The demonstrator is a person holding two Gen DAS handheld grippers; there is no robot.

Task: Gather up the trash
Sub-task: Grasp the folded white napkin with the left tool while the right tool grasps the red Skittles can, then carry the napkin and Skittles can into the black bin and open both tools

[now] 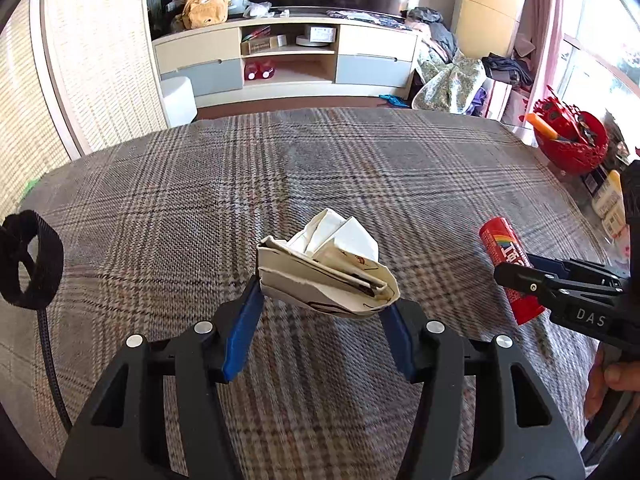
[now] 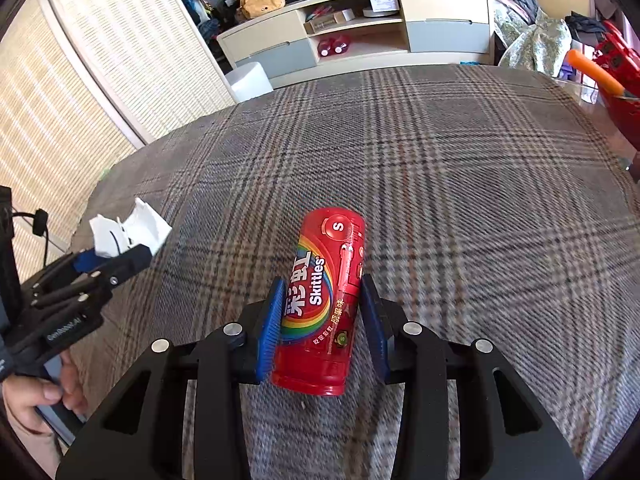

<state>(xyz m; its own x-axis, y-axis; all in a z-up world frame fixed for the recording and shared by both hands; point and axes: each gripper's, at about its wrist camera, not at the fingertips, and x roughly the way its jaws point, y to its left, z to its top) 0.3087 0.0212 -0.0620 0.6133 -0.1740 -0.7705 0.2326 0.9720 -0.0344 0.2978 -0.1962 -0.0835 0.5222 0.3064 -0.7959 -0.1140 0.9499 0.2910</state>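
1. black fabric strap loop: hangs at the far left edge of the left wrist view, on a braided black cable.
2. grey plaid woven cloth: covers the whole work surface; a white cylindrical stool stands beyond its far left corner.
3. left gripper, black with blue pads: jaws about half way in, pads pressing both ends of a crumpled white paper wad with dark pen marks. the wad sits between the pads at the near middle of the cloth, well left of the can; whether it is clear of the cloth i cannot tell.
4. cream and grey tv cabinet: against the far wall, with open shelves in the middle and a brown plush toy on top.
5. right gripper, same make: jaws drawn narrow, pads clamped on both sides of a red cylindrical skittles candy can with a rainbow label. the can points away from the camera, its near end just above the cloth.
6. red openwork bowl: beyond the cloth's right edge, holding an orange-handled tool.
7. a person's hand: grips the right gripper's handle, at the right edge of the left wrist view.
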